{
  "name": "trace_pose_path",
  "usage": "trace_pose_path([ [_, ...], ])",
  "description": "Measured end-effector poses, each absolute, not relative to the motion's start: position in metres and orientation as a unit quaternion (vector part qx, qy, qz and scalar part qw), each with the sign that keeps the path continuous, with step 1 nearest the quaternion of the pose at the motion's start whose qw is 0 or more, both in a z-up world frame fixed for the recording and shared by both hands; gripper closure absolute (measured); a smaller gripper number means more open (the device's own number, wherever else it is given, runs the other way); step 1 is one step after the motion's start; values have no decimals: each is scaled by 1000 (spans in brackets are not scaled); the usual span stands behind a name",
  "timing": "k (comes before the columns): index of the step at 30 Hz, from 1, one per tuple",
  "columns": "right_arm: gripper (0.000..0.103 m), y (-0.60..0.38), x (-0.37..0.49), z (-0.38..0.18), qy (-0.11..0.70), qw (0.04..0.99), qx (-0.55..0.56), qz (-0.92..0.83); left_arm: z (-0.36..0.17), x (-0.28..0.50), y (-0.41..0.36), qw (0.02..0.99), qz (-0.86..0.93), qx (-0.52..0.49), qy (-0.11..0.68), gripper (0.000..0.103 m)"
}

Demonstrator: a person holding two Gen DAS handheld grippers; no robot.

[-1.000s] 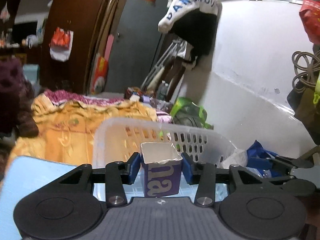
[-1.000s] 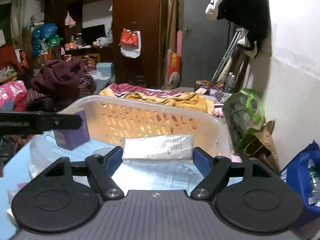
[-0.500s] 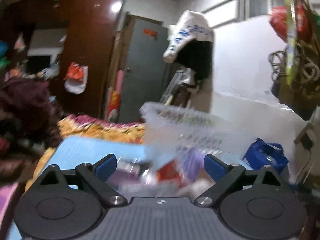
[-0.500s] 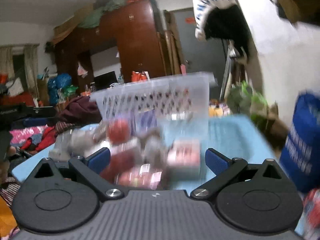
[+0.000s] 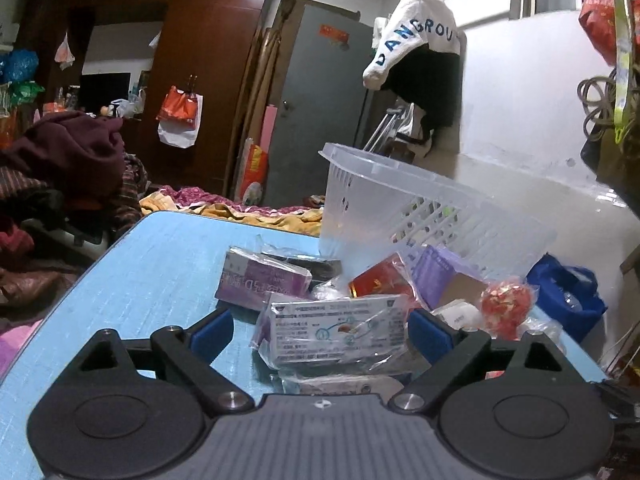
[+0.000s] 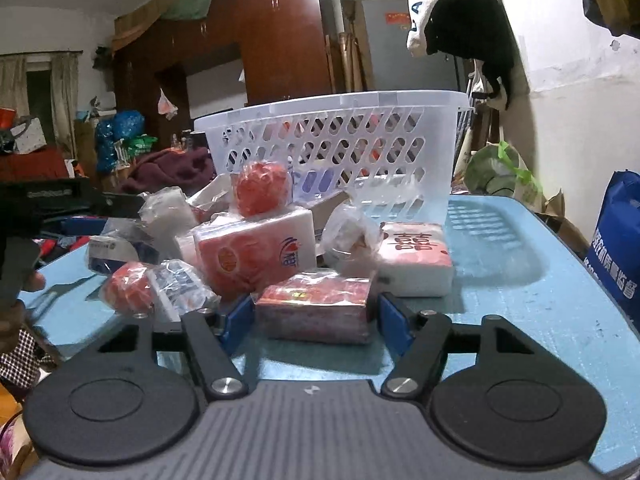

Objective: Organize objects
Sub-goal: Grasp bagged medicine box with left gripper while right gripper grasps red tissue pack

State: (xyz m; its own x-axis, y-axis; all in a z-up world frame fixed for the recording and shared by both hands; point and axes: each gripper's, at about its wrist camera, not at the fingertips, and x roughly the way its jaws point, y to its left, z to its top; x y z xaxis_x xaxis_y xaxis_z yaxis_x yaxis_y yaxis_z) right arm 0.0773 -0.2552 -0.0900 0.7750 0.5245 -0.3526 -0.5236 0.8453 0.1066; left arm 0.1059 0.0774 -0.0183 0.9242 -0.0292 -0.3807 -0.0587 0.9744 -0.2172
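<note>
Left wrist view, left to right: bare blue table (image 5: 152, 264) at lower left; purple box (image 5: 262, 285) at centre; left gripper (image 5: 320, 330) spread wide around a bagged white box (image 5: 340, 330), blue pads apparently clear of it; red box (image 5: 380, 280) just behind; tilted clear basket (image 5: 404, 208) at centre right; red ball (image 5: 506, 310) at right.

Right wrist view: wrapped red ball (image 6: 130, 292) at lower left; tissue pack (image 6: 256, 252) at centre; right gripper (image 6: 314, 318) open, pads flanking a red packet (image 6: 316, 306), contact unclear; white pack (image 6: 416, 258) right of centre; basket (image 6: 340, 140) above.
</note>
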Motion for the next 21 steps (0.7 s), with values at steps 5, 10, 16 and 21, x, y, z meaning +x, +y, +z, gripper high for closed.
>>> trace_pose_path([
  [5,36,-273,67,-85,176,944,18,277,-23,108,72,974,30,-92,203,7],
  [10,36,-279,62,-78,161,947,23,277,-26,118,65,974,40,-66,214,10],
  [16,36,-287,64,-75,154,950,30,270,-23,101,78,981,27,-101,164,25],
  [21,36,-295,68,-76,153,952,37,263,-13,83,85,988,21,-109,111,25],
])
